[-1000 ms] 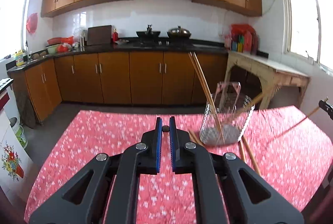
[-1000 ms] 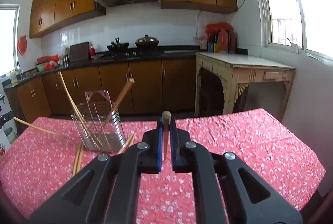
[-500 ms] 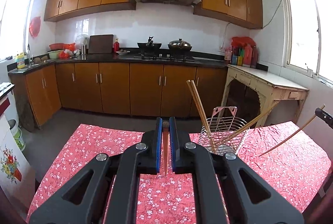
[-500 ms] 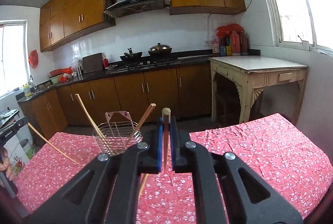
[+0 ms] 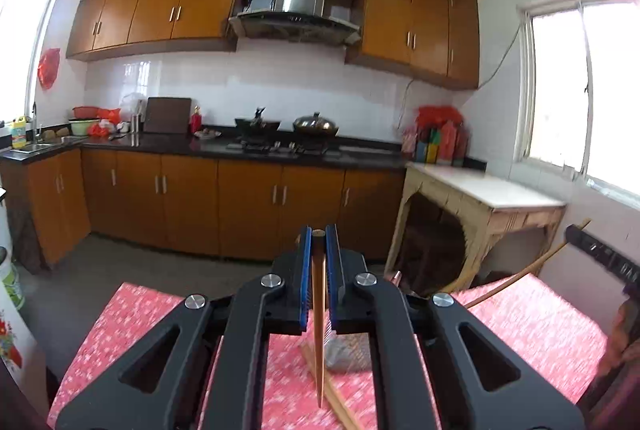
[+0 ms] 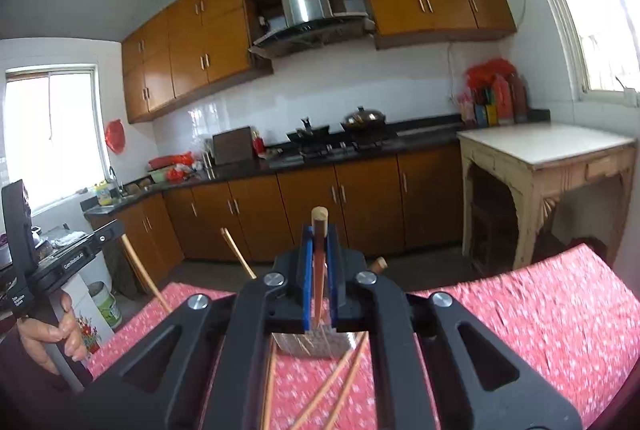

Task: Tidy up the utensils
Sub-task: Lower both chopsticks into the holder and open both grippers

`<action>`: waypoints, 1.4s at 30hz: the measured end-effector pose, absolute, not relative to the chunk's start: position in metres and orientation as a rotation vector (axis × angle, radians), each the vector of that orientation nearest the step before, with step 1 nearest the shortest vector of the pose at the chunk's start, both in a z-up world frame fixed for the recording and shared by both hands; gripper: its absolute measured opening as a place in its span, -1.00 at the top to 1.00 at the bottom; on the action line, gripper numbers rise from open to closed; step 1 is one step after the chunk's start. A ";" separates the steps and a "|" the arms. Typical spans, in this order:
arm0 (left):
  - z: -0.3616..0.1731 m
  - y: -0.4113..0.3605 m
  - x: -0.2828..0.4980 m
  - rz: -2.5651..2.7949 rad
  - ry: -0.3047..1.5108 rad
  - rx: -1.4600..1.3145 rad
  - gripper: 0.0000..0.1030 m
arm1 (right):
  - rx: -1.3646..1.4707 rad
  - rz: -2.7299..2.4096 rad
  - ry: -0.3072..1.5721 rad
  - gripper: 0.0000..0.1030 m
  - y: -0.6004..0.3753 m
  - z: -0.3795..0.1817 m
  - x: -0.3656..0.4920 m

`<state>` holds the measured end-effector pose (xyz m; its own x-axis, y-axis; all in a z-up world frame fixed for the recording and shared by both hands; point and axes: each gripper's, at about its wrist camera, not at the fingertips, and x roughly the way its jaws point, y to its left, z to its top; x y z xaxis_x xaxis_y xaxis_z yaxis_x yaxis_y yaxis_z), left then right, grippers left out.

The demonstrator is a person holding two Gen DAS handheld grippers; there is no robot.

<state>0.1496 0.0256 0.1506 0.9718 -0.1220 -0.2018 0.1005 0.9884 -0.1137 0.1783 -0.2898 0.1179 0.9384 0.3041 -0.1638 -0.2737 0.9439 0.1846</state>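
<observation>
Centrally in the left wrist view, a chopstick [image 5: 318, 314] hangs nearly upright, clamped between the blue pads of the left gripper [image 5: 318, 242], whose fingers are drawn narrow around it; its tip points down toward the red flowered tablecloth [image 5: 144, 322]. Just below it, loose chopsticks [image 5: 334, 396] lie on the cloth beside the base of a wire basket [image 5: 348, 350], mostly hidden behind the gripper body.

Likewise, in the right wrist view the right gripper [image 6: 319, 242] is pinched tight on a second chopstick [image 6: 319, 266], whose rounded end sticks up above the fingertips at frame centre. Under it sits the wire basket [image 6: 312, 344], with more chopsticks [image 6: 340, 382] lying on the cloth at lower centre and two leaning ones [image 6: 238, 252] rising at centre left. At the far left edge, a hand [image 6: 52, 334] grips the handle of the other tool.

Behind stand brown kitchen cabinets [image 5: 248, 206], a range hood [image 5: 298, 10] at upper centre, and a pale side table [image 6: 544, 150] at right.
</observation>
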 end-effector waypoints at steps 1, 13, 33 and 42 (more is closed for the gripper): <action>0.158 0.022 0.153 -0.113 0.192 -0.106 0.87 | 0.158 0.295 0.183 0.86 -0.287 0.122 0.183; 0.192 -0.014 0.206 -0.047 0.060 -0.140 0.87 | 0.116 0.275 0.283 0.86 -0.263 0.120 0.269; 0.128 -0.010 0.268 -0.013 0.272 -0.119 0.63 | 0.114 0.185 0.412 0.21 -0.270 0.074 0.335; 0.110 0.033 0.216 0.037 0.303 -0.122 0.12 | 0.125 0.033 0.360 0.13 -0.327 0.056 0.279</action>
